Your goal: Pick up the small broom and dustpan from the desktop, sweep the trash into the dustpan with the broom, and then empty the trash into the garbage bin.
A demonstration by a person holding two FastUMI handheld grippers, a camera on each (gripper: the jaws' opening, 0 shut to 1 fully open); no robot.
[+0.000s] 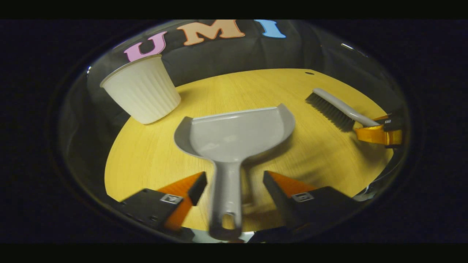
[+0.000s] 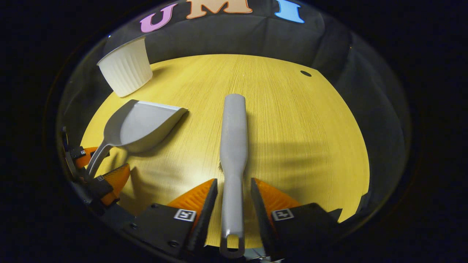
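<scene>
The grey dustpan (image 1: 234,137) lies on the yellow wooden tabletop (image 1: 153,157) with its mouth facing away. Its handle (image 1: 226,193) runs back between the fingers of my left gripper (image 1: 234,180), which is open, with a gap on each side. The grey broom (image 2: 233,138) lies lengthwise ahead of my right gripper (image 2: 232,190). That gripper is open, its fingers close beside the broom's handle with slim gaps showing. In the left gripper view the broom (image 1: 334,107) and the right gripper (image 1: 378,133) are at the far right. The dustpan (image 2: 144,124) and the left gripper (image 2: 97,166) are at the left of the right gripper view.
A white ribbed garbage bin (image 1: 140,89) stands at the table's far left edge, also seen as the bin (image 2: 126,67) in the right gripper view. A small dark hole (image 2: 305,73) marks the far right of the tabletop (image 2: 292,138). Black cloth walls surround the table.
</scene>
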